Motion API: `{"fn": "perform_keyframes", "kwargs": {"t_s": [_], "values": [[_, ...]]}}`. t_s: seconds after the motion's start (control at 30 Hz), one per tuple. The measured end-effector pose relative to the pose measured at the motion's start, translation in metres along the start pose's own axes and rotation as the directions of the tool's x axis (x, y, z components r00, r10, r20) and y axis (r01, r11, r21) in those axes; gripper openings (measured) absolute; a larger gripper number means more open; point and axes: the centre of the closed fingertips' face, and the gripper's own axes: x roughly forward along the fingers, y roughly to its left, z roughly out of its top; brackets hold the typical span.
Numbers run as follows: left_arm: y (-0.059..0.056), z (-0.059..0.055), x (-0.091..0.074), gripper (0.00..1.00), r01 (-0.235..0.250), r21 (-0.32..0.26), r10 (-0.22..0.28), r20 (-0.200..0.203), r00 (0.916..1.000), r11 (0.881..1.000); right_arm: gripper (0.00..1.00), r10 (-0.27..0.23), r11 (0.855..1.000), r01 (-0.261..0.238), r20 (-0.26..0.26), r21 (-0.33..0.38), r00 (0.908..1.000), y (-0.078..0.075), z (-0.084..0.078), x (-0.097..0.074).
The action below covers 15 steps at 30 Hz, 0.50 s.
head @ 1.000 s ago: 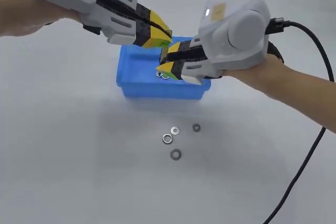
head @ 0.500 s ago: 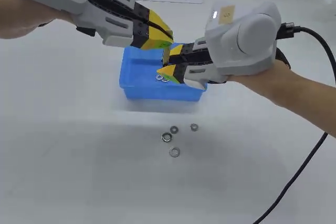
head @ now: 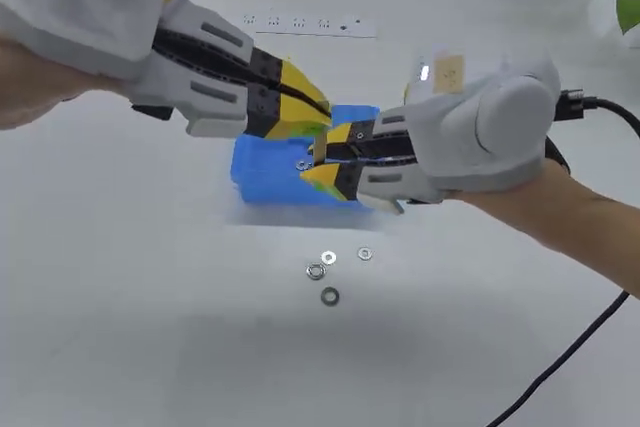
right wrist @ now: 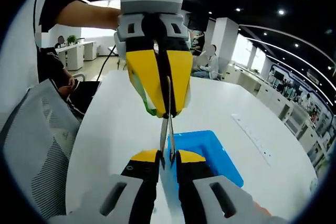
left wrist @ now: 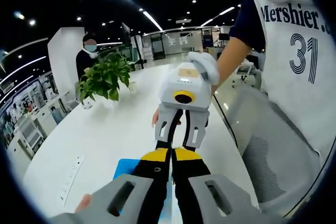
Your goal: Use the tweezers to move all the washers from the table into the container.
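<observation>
Left gripper [head: 318, 119] and right gripper [head: 320, 159] both clamp the tweezers [right wrist: 167, 129] above the container [head: 262, 179]; an uneven release could drop them.

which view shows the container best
Right gripper view: the container lies open from above, rim and floor plain, one edge behind that view's jaws. Head view shows its left part, the rest covered. Left gripper view shows a blue corner.
</observation>
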Motion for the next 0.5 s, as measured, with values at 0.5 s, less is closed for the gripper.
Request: {"fn": "perform_keyframes", "kwargs": {"t_s": [0.5], "values": [[-0.060,-0.015,0.014,0.05,0.040,-0.054,-0.040,0.003,0.9992,0.998,0.14,0.057,0.997,-0.055,-0.032,0.048,0.9979,0.060,-0.028,-0.006]]}}
